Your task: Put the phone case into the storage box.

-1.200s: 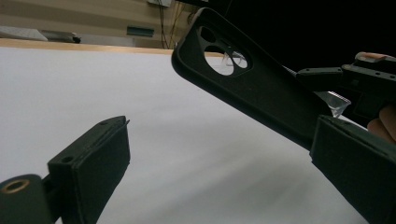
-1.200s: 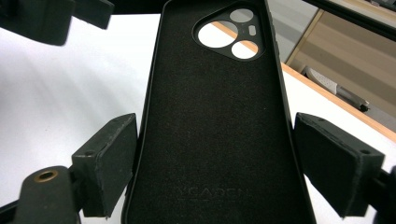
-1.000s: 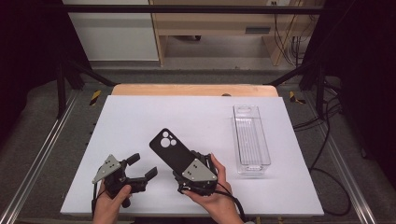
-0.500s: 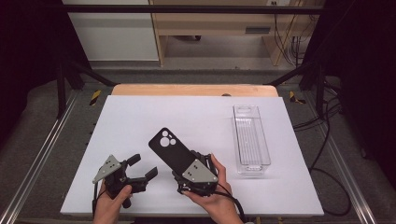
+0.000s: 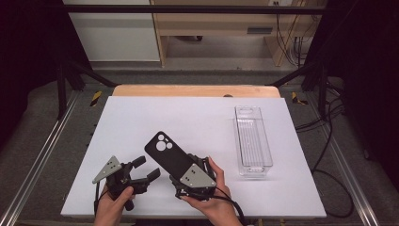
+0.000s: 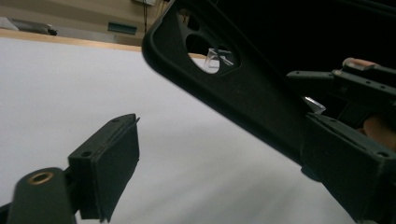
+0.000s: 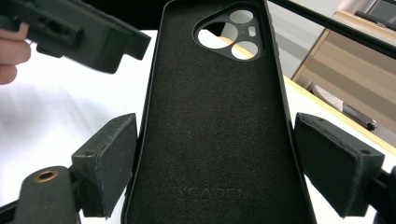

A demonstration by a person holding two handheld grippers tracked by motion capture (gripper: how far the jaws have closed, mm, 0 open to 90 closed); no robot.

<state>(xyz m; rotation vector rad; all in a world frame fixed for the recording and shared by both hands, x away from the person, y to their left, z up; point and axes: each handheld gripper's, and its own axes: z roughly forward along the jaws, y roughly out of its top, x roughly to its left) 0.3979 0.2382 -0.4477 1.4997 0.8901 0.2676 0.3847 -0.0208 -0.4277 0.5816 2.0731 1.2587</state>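
A black phone case [image 5: 164,151] with round camera cut-outs is held above the white table [image 5: 141,117], camera end pointing away to the left. My right gripper [image 5: 184,165] is shut on it, and in the right gripper view the pads [image 7: 112,163] press on both long edges of the case [image 7: 215,121]. My left gripper [image 5: 146,168] sits just left of the case. Its jaws have just been closing and stand open with nothing between them. In the left gripper view the case [image 6: 243,88] slants past, beyond the right jaw of the left gripper [image 6: 224,140].
A clear plastic tray [image 5: 252,141] lies lengthwise at the table's right side. A wooden strip [image 5: 195,90] runs along the far edge. Metal rails and cables flank the table.
The left gripper's jaws look a little closer together. Both hands and the phone case stay where they were.
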